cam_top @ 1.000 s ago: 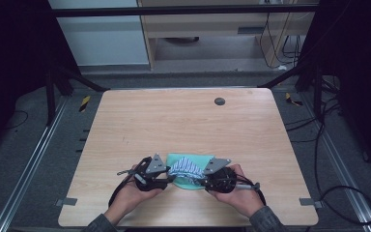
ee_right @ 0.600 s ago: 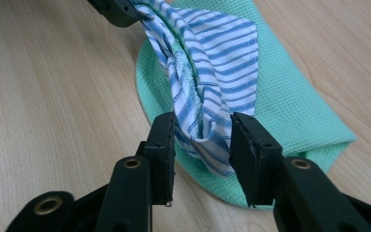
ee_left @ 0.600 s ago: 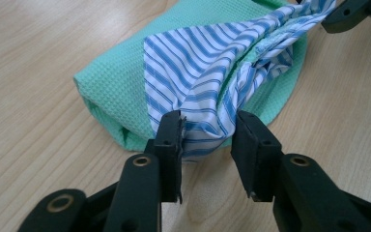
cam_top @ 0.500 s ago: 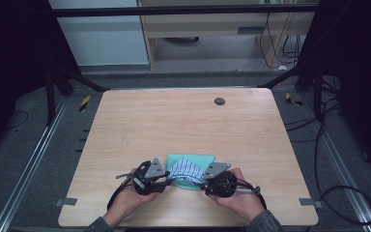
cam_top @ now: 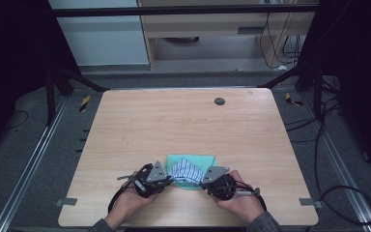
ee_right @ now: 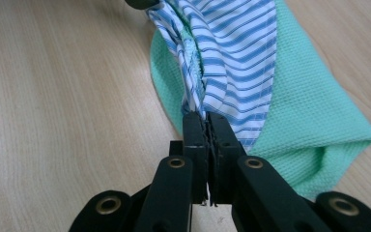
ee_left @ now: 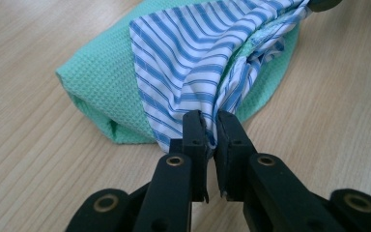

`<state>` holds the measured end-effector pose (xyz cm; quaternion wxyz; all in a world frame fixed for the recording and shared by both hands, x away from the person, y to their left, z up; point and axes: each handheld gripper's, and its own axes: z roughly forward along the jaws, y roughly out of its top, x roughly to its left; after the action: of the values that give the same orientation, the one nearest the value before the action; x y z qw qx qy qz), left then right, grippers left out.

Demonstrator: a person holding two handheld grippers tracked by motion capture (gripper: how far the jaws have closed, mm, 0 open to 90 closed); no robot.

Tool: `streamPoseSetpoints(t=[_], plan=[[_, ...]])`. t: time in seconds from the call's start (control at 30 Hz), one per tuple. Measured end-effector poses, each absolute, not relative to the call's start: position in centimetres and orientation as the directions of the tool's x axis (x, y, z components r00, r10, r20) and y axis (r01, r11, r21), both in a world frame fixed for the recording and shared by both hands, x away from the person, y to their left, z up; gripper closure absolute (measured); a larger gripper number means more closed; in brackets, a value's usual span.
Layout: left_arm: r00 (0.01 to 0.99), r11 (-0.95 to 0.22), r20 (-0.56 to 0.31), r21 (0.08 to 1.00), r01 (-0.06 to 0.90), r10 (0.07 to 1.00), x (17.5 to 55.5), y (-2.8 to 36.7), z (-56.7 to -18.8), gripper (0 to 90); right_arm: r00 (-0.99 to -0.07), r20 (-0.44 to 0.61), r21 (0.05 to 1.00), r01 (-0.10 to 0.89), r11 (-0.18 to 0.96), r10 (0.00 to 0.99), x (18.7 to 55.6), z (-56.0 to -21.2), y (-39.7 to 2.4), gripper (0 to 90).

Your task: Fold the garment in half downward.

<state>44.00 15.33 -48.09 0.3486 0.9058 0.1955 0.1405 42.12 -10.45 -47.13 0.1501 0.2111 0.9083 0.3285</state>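
Note:
A blue-and-white striped cloth (cam_top: 187, 171) lies on top of a mint green waffle cloth (cam_top: 191, 161) near the table's front edge. My left gripper (cam_top: 166, 179) pinches the striped cloth (ee_left: 198, 63) at its left end; its jaws have just been closing and now clamp the bunched fabric. At the right end, my right gripper (cam_top: 204, 182) has also just closed on the striped cloth (ee_right: 232, 53). The green cloth (ee_left: 101, 82) (ee_right: 314, 116) rests flat under it. The fabric stretches between the two grippers.
The wooden table (cam_top: 183, 125) has a small dark round grommet (cam_top: 219, 101) at the back right. Dark frame legs and cables stand on the floor around the table. Bare wood extends behind and to both sides of the cloths.
Both grippers have drawn slightly toward the front edge and their jaws have closed on the ends of the striped cloth, which now bunches up between them.

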Motion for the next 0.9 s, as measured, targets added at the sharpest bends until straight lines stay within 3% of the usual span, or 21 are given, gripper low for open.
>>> streamPoseSetpoints(t=[0.9], plan=[[0.912, -0.731, 0.093, 0.633, 0.255, 0.399, 43.15, 15.12, -48.57, 84.9, -0.89, -0.111, 0.617, 0.287, 0.733, 0.442, 41.56, -48.07, -10.74, 89.6]])
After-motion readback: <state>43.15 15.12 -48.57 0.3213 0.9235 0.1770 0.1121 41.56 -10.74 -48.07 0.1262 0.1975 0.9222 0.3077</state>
